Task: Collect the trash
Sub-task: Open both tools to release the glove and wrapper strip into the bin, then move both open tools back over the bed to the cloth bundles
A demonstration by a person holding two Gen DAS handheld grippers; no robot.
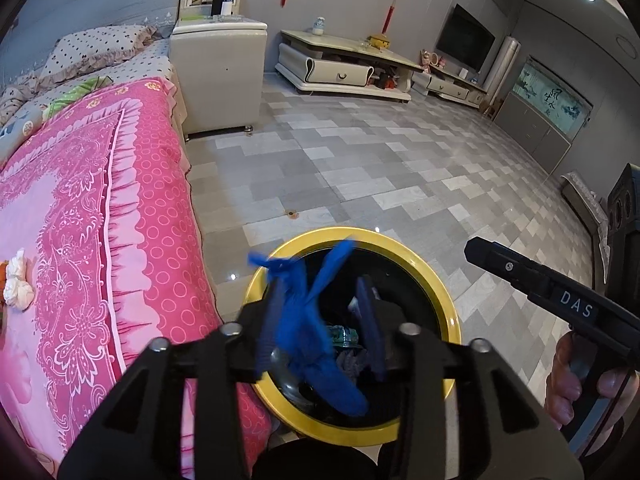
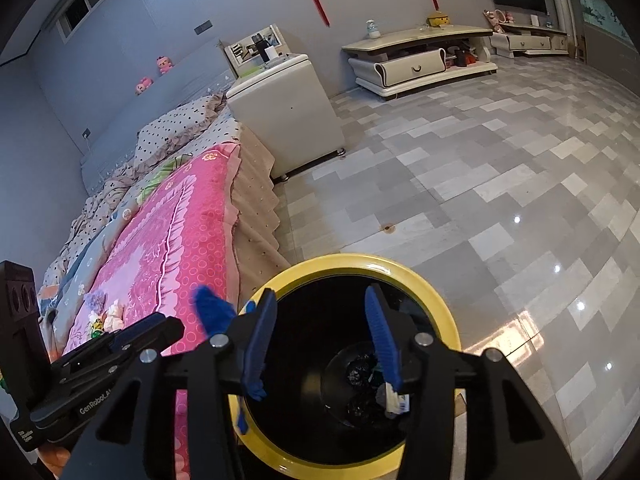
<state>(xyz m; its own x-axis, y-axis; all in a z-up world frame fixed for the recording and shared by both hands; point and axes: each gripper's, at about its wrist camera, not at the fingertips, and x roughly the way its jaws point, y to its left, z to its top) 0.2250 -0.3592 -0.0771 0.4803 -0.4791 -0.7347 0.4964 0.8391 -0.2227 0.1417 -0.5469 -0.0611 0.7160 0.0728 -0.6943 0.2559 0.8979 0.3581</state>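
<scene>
A crumpled blue glove (image 1: pixel 308 320), thin and rubbery, is hanging blurred between the parted pads of your left claw (image 1: pixel 320 332), directly over the round bin (image 1: pixel 436 272) with its glossy yellow rim and black liner. Whether the pads are touching it, you cannot tell. Your right claw (image 2: pixel 324 344) is standing partly open over the same bin (image 2: pixel 440 312), nothing between its ribbed blue pads; dark crumpled scraps are lying at the bottom. Beside the bin, a pink patterned bedspread (image 1: pixel 100 220) is draping the bed, and grey tiled floor (image 1: pixel 380 168) is gleaming.
</scene>
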